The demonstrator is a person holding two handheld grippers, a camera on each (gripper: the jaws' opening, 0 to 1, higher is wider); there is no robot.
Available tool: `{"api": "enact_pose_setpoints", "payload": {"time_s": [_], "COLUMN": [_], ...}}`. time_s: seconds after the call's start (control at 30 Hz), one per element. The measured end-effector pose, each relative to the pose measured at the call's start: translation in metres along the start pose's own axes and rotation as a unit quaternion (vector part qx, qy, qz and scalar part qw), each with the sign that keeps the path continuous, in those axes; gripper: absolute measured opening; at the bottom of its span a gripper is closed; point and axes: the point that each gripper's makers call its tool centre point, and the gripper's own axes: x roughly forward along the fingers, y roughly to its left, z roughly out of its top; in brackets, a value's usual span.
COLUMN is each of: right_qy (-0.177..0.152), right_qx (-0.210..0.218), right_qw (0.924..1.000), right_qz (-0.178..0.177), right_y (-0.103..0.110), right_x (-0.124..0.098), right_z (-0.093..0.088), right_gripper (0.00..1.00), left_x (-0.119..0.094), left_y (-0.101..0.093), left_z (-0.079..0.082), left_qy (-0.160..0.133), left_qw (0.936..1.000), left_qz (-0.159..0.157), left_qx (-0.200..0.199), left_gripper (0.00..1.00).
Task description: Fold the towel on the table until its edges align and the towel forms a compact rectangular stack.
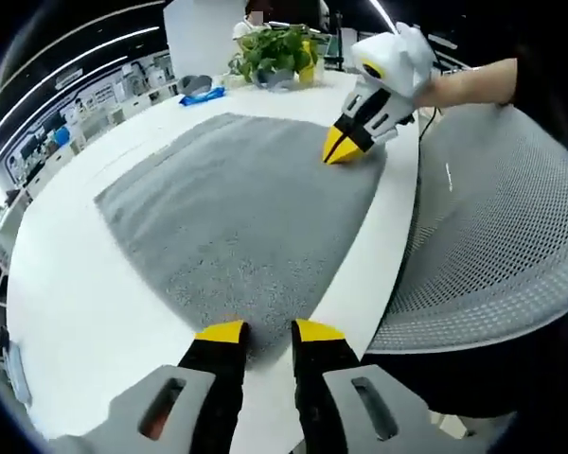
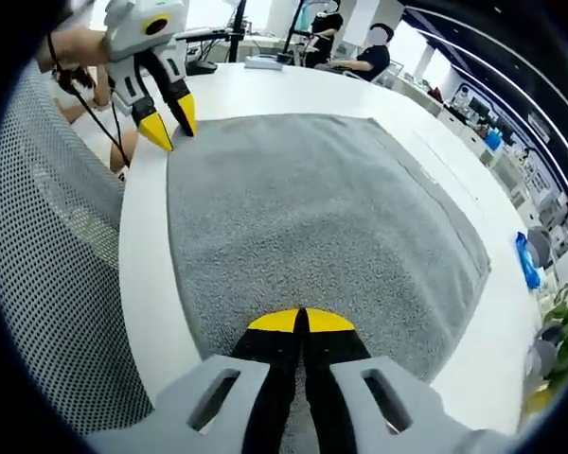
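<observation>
A grey towel [image 1: 237, 208] lies spread flat on the white table [image 1: 76, 303]. My left gripper [image 1: 270, 331] is open, its yellow tips standing either side of the towel's near corner by the table edge. At the corner further along that edge, my right gripper [image 1: 341, 149] is held by a hand and pinches the cloth. In the right gripper view the towel [image 2: 312, 218] stretches ahead, and my right gripper [image 2: 299, 322] has its tips pressed together on the near edge. My left gripper [image 2: 170, 123] hangs open over the far left corner.
A grey mesh chair back [image 1: 492, 236] [image 2: 57, 284] presses close to the table edge beside both grippers. A potted plant [image 1: 279, 52] and a blue item [image 1: 204, 95] sit at the table's far end. People sit at desks [image 2: 360, 57] beyond.
</observation>
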Motion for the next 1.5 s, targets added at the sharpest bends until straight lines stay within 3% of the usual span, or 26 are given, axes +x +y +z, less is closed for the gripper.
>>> {"api": "enact_pose_setpoints", "payload": {"time_s": [0.17,0.3,0.43,0.53,0.7,0.8,0.87,0.97,1.07,1.1,1.4,1.5], "right_qy": [-0.03,-0.044,-0.049,-0.047,-0.014,-0.001,0.006,0.01,0.036,0.051,0.046,0.051], "right_qx": [0.072,0.139,0.119,0.083,0.059,0.065,0.075,0.046,-0.006,-0.021,0.008,0.003], "right_qw": [0.9958,0.9873,0.9895,0.992,0.9932,0.9942,0.9923,0.9938,0.9949,0.9927,0.9928,0.9924], "right_qz": [0.048,0.063,0.066,0.083,0.1,0.085,0.098,0.101,0.094,0.107,0.11,0.112], "right_y": [0.0,-0.002,-0.002,-0.004,-0.008,-0.012,-0.005,0.003,0.006,0.011,0.015,0.018], "right_x": [-0.001,-0.003,-0.01,-0.025,-0.049,-0.056,-0.061,-0.067,-0.068,-0.069,-0.07,-0.071], "right_z": [0.0,-0.001,0.002,0.001,-0.028,-0.049,-0.056,-0.061,-0.072,-0.078,-0.082,-0.086], "right_gripper": [0.0,0.0,0.0,0.0,0.0,0.07,0.07,0.03,0.08,0.06,0.05,0.08], "left_x": [0.001,-0.004,-0.01,-0.019,-0.023,-0.021,-0.021,-0.02,-0.019,-0.019,-0.013,-0.011], "left_y": [0.0,0.002,0.002,0.012,0.001,-0.004,-0.004,-0.002,0.001,0.002,0.0,0.006], "left_z": [-0.001,-0.002,-0.007,-0.014,-0.02,-0.016,-0.015,-0.017,-0.02,-0.019,-0.013,-0.012], "left_qy": [0.007,0.005,0.003,-0.002,-0.004,-0.015,-0.02,-0.011,-0.006,-0.005,0.004,0.015], "left_qw": [1.0,0.9999,0.9999,0.9991,0.9995,0.9997,0.9995,0.9995,0.9994,0.9993,0.9981,0.9944], "left_qz": [-0.001,0.009,0.012,0.041,0.022,0.016,0.022,0.03,0.03,0.032,0.028,0.042], "left_qx": [0.007,0.008,0.006,0.009,0.024,0.005,0.0,0.007,0.016,0.02,0.055,0.096], "left_gripper": [0.2,0.21,0.21,0.26,0.25,0.22,0.22,0.21,0.19,0.18,0.14,0.1]}}
